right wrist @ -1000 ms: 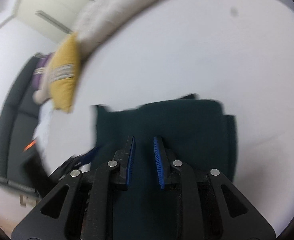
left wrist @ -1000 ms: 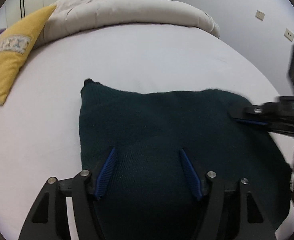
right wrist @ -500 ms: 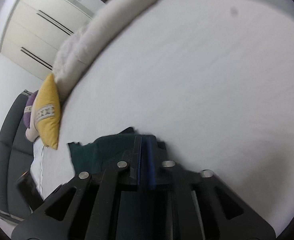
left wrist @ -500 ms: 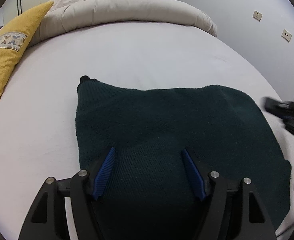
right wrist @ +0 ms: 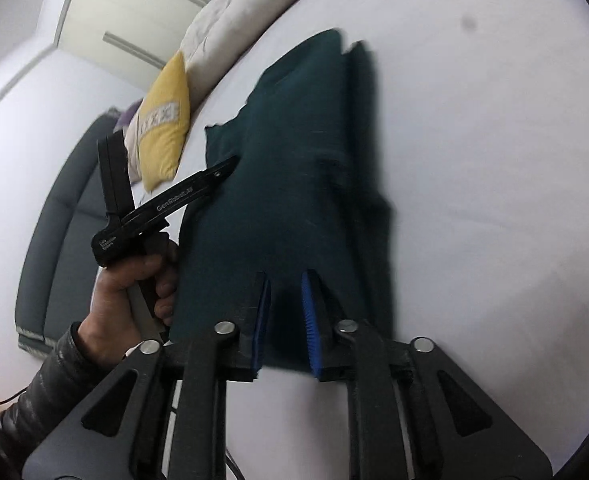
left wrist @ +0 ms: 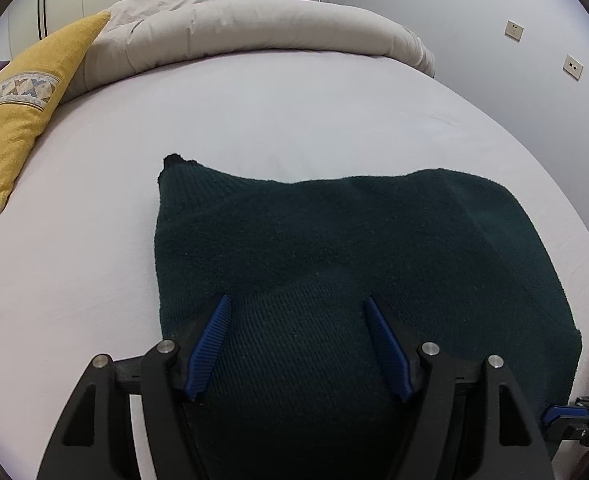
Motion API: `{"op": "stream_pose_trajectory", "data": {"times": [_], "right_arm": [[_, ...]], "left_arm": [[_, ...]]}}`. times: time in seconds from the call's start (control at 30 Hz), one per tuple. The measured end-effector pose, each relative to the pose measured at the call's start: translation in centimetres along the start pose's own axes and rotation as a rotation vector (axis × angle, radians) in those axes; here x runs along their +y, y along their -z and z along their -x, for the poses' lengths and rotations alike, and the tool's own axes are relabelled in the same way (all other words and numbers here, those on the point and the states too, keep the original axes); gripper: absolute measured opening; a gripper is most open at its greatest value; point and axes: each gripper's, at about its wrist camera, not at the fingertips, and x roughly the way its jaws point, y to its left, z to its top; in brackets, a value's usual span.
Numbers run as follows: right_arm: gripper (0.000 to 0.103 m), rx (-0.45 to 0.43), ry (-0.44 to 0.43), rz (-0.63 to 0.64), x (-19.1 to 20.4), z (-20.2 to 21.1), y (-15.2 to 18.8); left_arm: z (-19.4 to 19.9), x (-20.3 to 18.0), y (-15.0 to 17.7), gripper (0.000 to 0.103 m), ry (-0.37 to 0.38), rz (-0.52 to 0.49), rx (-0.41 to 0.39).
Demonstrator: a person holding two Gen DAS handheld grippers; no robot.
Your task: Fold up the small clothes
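Resetting after a fold: right gripper pulls back to the near edge

Folded dark-green knit [left wrist: 334, 264] lies flat on the white bed [left wrist: 254, 120], roughly mid-bed, one pointed corner sticking out at far left. A second ago the right gripper [right wrist: 286, 312] sat over the knit's right side, fingers almost together; half a second ago it was lifted and swinging away, fingers looking pressed shut. Now it is back low at the near edge, jaws a little apart, nothing between them, cloth only beyond the tips. Right view is motion-blurred, so contact with the hem is unclear.

Left gripper [left wrist: 296, 340] barely moved: jaws spread wide over the near part of the knit, holding nothing. Whether the tips touch the fabric, cannot tell.

Yellow pillow [left wrist: 18, 120] and rolled duvet [left wrist: 254, 20] sit at the far side, well apart from the knit.

Judgement: one fold looks laid down and released; layered edges show along the right side. Likely next is a pinch at the near hem for another fold.
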Motion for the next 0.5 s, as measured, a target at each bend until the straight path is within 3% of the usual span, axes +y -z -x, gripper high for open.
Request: {"op": "stream_pose_trajectory", "data": {"times": [0.13, 0.23, 0.37, 0.4, 0.43, 0.5], "right_arm": [[0.008, -0.022, 0.016, 0.018, -0.8, 2.4, 1.7], [0.008, -0.029, 0.05, 0.035, 0.3, 1.8, 2.1], [0.012, -0.054, 0.109, 0.043, 1.4, 3.0, 2.5], [0.019, -0.063, 0.137, 0.057, 2.0, 3.5, 2.6], [0.042, -0.078, 0.182, 0.076, 2.3, 4.2, 2.6], [0.072, -0.126, 0.265, 0.098, 3.1, 5.5, 2.4]], "left_arm": [[0.1, 0.1, 0.1, 0.073, 0.002, 0.0, -0.01], [0.4, 0.1, 0.1, 0.073, 0.007, -0.002, -0.022], [3.8, 0.6, 1.0, 0.073, 0.02, 0.001, -0.07], [4.9, 0.8, 1.5, 0.076, 0.012, 0.009, -0.085], [6.1, 1.1, 2.0, 0.08, 0.006, 0.033, -0.097], [9.1, 2.8, 3.6, 0.08, 0.035, 0.123, -0.162]]}}
